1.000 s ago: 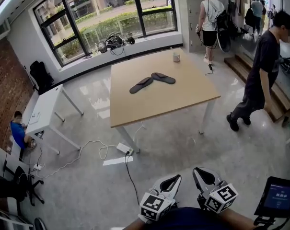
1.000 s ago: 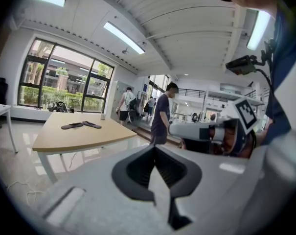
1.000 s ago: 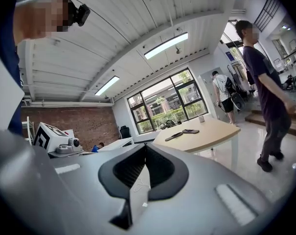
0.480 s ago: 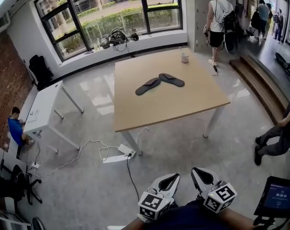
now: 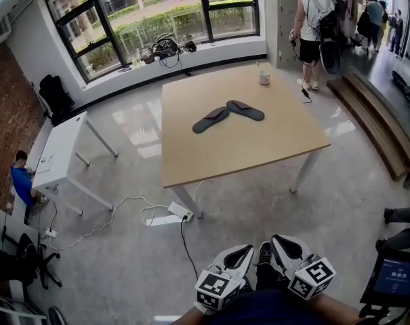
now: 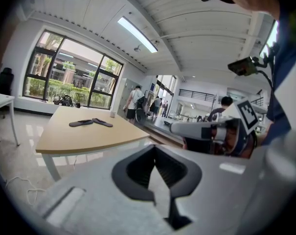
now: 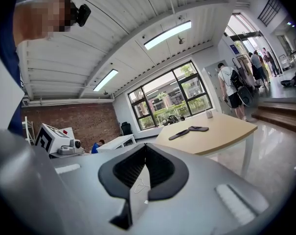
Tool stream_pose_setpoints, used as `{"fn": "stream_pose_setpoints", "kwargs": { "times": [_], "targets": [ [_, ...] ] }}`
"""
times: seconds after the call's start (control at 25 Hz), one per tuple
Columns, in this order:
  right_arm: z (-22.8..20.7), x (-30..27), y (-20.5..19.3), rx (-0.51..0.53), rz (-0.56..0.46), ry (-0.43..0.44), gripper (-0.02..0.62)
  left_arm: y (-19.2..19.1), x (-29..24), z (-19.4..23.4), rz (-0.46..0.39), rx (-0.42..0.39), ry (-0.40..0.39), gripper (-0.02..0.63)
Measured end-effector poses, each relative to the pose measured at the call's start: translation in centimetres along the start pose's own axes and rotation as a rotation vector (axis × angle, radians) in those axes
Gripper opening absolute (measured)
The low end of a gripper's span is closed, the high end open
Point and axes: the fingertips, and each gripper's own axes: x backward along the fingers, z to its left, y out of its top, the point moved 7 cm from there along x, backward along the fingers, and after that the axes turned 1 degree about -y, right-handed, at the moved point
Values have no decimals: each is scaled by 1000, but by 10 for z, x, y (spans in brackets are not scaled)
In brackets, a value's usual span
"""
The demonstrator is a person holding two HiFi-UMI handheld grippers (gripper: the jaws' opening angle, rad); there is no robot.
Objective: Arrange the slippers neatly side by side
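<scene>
Two dark slippers lie on the wooden table (image 5: 238,151), toes close together and heels spread in a shallow V: one slipper (image 5: 211,120) to the left, the other slipper (image 5: 245,110) to the right. In the gripper views the pair appears far off, as slippers (image 6: 91,123) and slippers (image 7: 188,131). My left gripper (image 5: 240,254) and right gripper (image 5: 284,248) are held low near my body, well away from the table. Both are shut with nothing between the jaws; the left gripper (image 6: 155,153) and right gripper (image 7: 145,150) show pads pressed together.
A white cup (image 5: 264,78) stands at the table's far edge. A power strip with cables (image 5: 169,217) lies on the floor before the table. A white desk (image 5: 62,151) stands left, wooden steps (image 5: 374,120) right. A person (image 5: 313,26) stands at the back; a screen (image 5: 398,276) is at bottom right.
The person in dark clothes has walked off to the right; only feet show at the right edge. The view has shifted slightly. Both grippers stay shut in the same place.
</scene>
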Motion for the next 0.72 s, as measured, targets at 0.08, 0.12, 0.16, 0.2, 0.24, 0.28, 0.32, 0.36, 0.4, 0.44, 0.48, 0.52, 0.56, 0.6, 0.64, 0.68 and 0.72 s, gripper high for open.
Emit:
{"fn": "stream_pose_setpoints", "kwargs": {
  "times": [0.08,0.12,0.16,0.2,0.24,0.28,0.32,0.36,0.4,0.44,0.48,0.52,0.56,0.6,0.64,0.68,0.72],
  "targets": [
    [2,-3,2,-7,-3,2,11,4,3,1,3,-6,1,5],
    [4,-4,2,-9,-6,4,11,4,5,3,3,-13,4,5],
    [6,-5,3,-9,-7,7,11,4,7,4,2,-18,8,5],
    [9,-6,4,-8,-8,12,11,5,10,5,1,-19,14,5],
    [13,-6,5,-7,-8,18,11,6,14,5,0,-19,19,5],
    [15,-8,6,-5,-8,24,11,7,16,6,-1,-19,25,5],
    [16,-11,8,-5,-8,31,11,9,16,8,0,-19,30,5],
    [11,-18,12,-6,-6,39,11,12,11,13,2,-19,36,5],
    [0,-28,16,-7,-3,49,11,16,-1,20,4,-19,44,5],
    [-15,-40,20,-8,1,60,11,20,-17,28,5,-17,54,5],
    [-31,-52,23,-9,6,69,11,23,-33,36,4,-15,64,5],
    [-45,-61,25,-9,11,77,11,26,-47,44,4,-12,73,5],
    [-55,-69,27,-10,17,85,11,29,-57,49,4,-10,81,5],
    [-62,-76,29,-11,20,93,11,32,-65,54,5,-9,86,5],
    [-68,-83,32,-12,21,98,11,35,-72,59,6,-9,91,5],
    [-74,-89,37,-12,19,100,11,39,-78,64,5,-8,95,5],
    [-80,-96,43,-10,16,101,11,43,-86,69,4,-6,98,5]
  ]
}}
